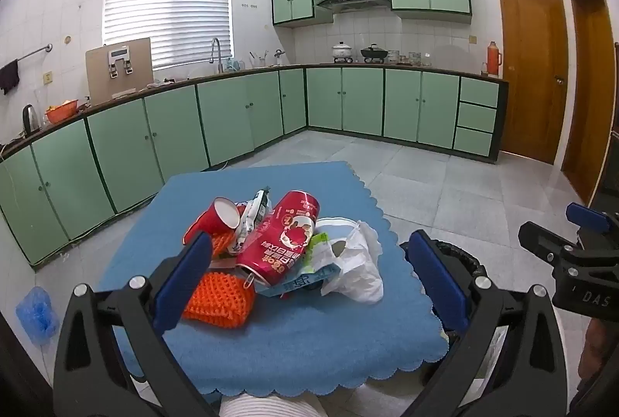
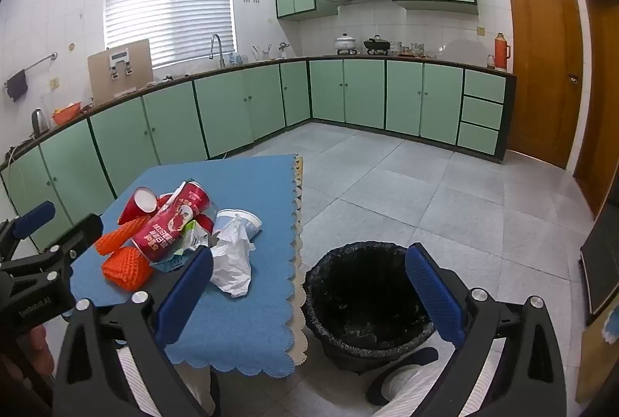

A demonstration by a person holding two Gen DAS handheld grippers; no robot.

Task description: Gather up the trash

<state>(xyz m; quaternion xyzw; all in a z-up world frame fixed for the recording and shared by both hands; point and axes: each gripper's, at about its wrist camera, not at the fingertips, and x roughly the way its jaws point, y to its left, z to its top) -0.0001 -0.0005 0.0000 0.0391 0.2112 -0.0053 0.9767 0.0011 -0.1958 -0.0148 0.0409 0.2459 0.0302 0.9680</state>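
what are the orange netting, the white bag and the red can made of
Orange netting: likely foam mesh, matte, with raised open cells. White bag: thin plastic film, crumpled and faintly glossy. Red can: probably metal, printed and shiny, though coated card can't be ruled out.

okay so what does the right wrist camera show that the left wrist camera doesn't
Only the right wrist view shows the black-lined trash bin open and whole on the floor beside the table, seen between the open right gripper.

Only the left wrist view shows the blue shoe cover on the floor, framed past the open left gripper.

Both show the blue tablecloth, red can, red paper cup, orange foam net and white plastic bag.
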